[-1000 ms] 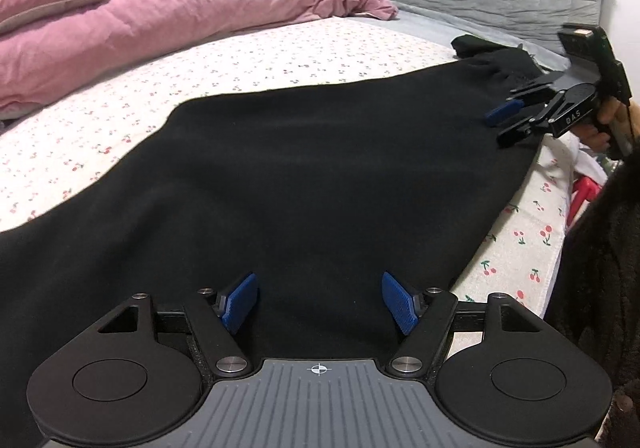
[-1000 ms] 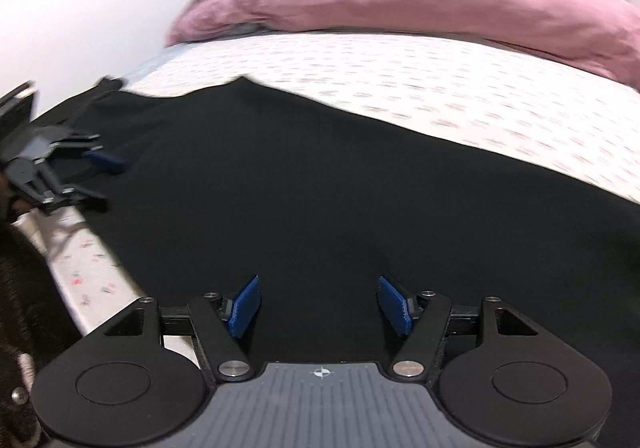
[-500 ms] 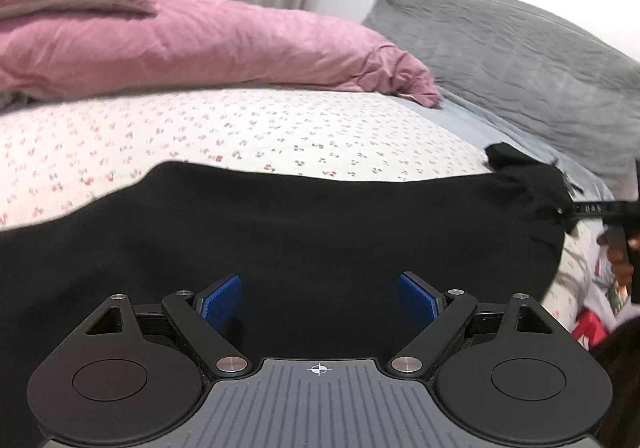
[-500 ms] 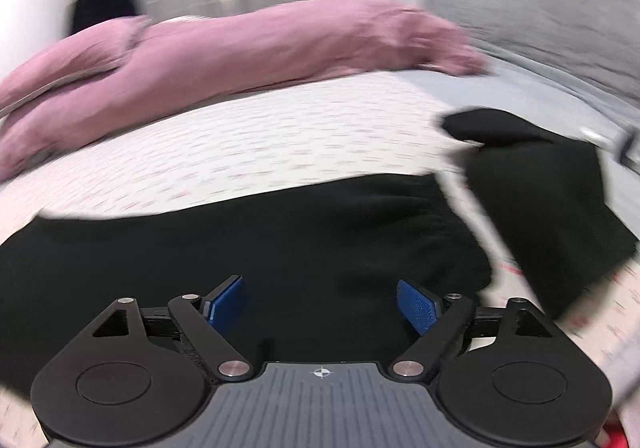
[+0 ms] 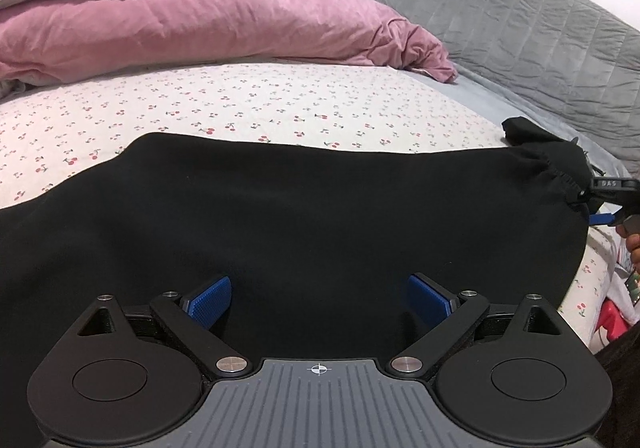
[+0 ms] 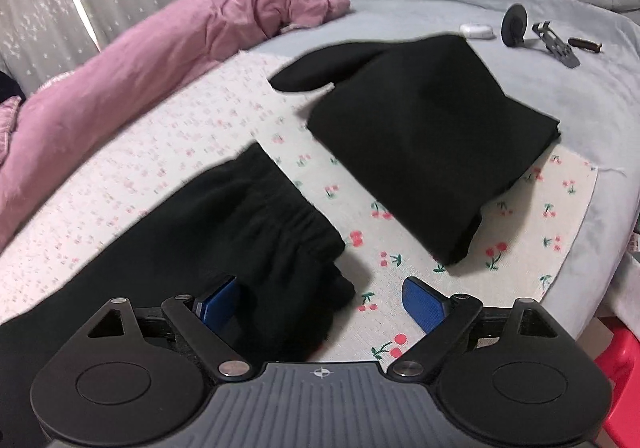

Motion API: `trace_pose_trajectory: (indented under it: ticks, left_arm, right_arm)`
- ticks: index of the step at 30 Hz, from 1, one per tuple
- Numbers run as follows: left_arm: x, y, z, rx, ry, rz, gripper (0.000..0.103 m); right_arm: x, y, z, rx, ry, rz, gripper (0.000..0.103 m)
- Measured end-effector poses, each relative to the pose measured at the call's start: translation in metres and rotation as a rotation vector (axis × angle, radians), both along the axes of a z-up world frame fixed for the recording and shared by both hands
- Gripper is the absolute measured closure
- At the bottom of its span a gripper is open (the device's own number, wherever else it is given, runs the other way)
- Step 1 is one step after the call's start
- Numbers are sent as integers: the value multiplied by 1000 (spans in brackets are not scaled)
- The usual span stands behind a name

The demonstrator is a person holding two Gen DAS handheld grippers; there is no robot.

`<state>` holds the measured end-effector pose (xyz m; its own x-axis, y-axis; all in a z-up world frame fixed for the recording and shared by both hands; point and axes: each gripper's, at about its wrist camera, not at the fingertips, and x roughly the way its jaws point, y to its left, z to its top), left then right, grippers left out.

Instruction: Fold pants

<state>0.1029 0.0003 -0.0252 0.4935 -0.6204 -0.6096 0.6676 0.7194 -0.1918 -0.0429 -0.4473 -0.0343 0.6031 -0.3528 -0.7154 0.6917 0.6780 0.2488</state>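
Both claws have just been opening and now stand apart, gripping nothing: left claw point(image 5: 319, 298) above the black pants point(image 5: 280, 216) spread flat on the bed point(image 5: 240, 104); right claw point(image 6: 319, 302) swung to their gathered waistband point(image 6: 296, 232), beside a folded black garment point(image 6: 432, 136).

White "DAS" lettering on black arm of right tongs point(image 5: 600, 204), left-wrist view.

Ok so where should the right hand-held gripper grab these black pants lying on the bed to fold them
Probably the gathered waistband, the thick bunched end of the black pants. It lies just ahead of the open right hand-held gripper. Come from the near bed edge, one pad sliding under the corner, so both layers pinch together.
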Motion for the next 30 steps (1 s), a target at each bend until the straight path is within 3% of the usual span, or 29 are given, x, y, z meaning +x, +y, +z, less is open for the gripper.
trace_pose_trajectory:
  ticks: [3, 7, 9, 15, 22, 26, 30]
  left_arm:
    - [2, 0, 0, -4, 6, 1, 6]
    - [0, -2, -2, 1, 4, 2, 6]
    - [0, -2, -1, 3, 2, 2, 6]
    - [-3, -3, -1, 6, -2, 3, 6]
    - [-1, -1, 0, -37, 25, 14, 6]
    - [5, 3, 1, -94, 67, 29, 6]
    - [9, 4, 2, -150, 104, 40, 6]
  right_arm:
    - [9, 11, -2, -53, 26, 18, 14]
    - [15, 23, -6, -94, 45, 65, 31]
    - [17, 23, -5, -99, 49, 62, 35]
    - [10, 13, -2, -21, -20, 56, 67]
    - [5, 26, 16, -45, -121, 67, 71]
    - [9, 47, 34, -84, -210, 154, 71]
    - [24, 80, 45, -125, -242, 292, 72]
